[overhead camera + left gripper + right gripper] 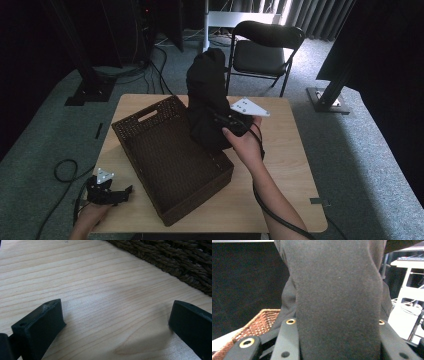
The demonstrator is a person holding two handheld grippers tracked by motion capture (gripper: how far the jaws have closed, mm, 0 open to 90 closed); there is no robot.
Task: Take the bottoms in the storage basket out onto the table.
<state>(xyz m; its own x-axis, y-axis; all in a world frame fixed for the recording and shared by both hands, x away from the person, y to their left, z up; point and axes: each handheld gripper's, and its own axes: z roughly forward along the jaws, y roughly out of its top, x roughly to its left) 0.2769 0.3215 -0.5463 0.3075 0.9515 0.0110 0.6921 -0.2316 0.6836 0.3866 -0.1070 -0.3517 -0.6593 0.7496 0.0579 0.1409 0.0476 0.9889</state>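
black cloth (337, 302): soft, matte, fuzzy knit, hanging in a thick fold | place: between my right gripper (337, 350) jaws, rising above them over the dark woven wicker basket (150, 125) | right jaws clamped on the cloth | left gripper (115, 322) jaws wide, holding nothing, on the pale grained wooden table (87, 277) beside the basket

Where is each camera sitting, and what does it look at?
High view: above the table, looking down at the dark woven wicker basket, both forearms and tongs.
Left gripper view: on the left tongs, facing the light wooden table; its open jaws show.
Right gripper view: on the right tongs, facing the black cloth bundle they clamp.
All three share the basket.
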